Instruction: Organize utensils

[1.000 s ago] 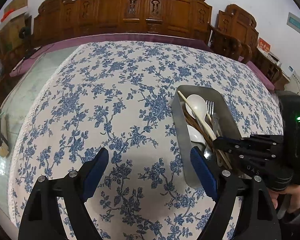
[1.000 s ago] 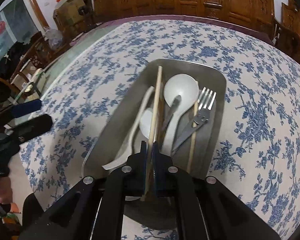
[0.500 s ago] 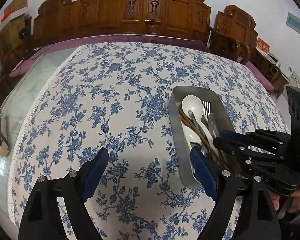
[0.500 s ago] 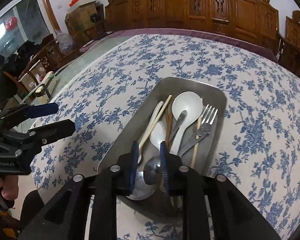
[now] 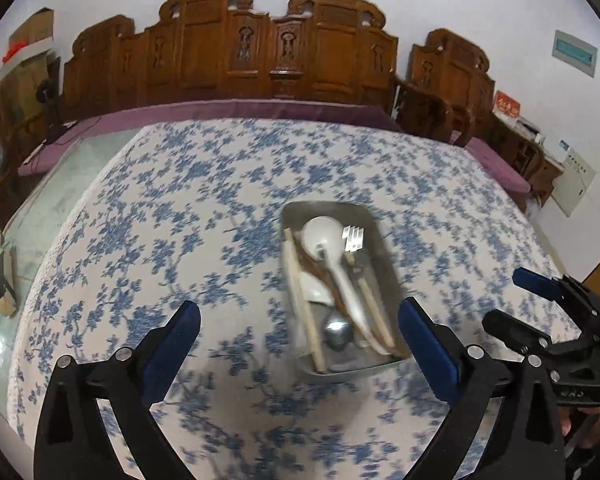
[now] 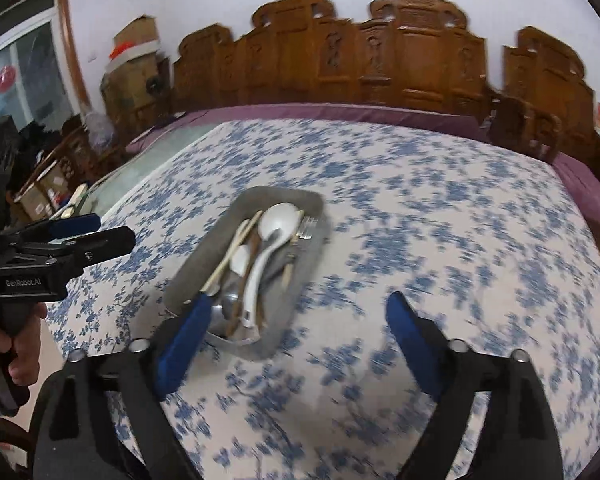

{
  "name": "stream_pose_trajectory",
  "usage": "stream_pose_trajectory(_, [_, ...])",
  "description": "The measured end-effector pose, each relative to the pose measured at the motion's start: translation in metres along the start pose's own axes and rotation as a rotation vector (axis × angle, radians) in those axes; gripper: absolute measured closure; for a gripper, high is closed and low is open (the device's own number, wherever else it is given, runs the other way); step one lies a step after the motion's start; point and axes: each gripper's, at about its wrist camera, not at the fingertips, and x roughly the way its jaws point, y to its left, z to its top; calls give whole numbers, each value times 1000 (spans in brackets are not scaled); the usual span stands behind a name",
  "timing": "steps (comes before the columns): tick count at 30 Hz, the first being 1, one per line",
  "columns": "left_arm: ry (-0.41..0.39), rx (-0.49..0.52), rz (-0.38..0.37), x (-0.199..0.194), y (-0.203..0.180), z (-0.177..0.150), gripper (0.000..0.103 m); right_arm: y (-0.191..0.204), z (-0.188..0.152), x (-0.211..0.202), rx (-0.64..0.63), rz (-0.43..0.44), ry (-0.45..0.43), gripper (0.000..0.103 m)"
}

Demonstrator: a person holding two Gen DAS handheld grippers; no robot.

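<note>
A row of carved wooden chairs (image 5: pixel 284 52) stood against the white wall behind a surface (image 5: pixel 204 184) covered with a blue-flowered cloth, its purple underlay (image 6: pixel 340 114) showing along the far edge. On the cloth, toward the near side, lay a metal tray (image 5: pixel 376 236), rectangular with rounded corners, and all the utensils were gathered inside it. From the left wrist view the tray sat between the two blue pads, slightly right of centre; from the right wrist view it lay left of centre, with the left blue pad overlapping its near corner in the picture.

The left gripper (image 5: pixel 300 332) hung above the cloth, its jaws opening wide with nothing between them. The right gripper (image 6: pixel 296 336) was likewise opening, jaws spread and holding nothing. A hand (image 6: pixel 16 344) grasped the left gripper's handle at the edge of the right wrist view.

In the tray, a white ladle-like spoon (image 5: pixel 328 248) lay lengthwise, a fork (image 5: pixel 354 238) just beside it on the right, pale chopsticks (image 5: pixel 300 292) along the left side, and a metal spoon bowl (image 5: pixel 338 334) at the near end. The motion blur hid finer detail.
</note>
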Motion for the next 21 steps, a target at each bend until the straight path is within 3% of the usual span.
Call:
stream_pose_trajectory(2, [-25,7,-7,-7,-14,-2,8,-9,-6,-16,9,-26,-32,3])
stream_pose_trajectory(10, [-132,99,-2,-39,-80,-18,8,-38,-24,-69,40,-93,-116,3])
stream_pose_trajectory(21, [-167,123,-1,-73,-126,-33,8,-54,-45,-112,86,-108,-171,3])
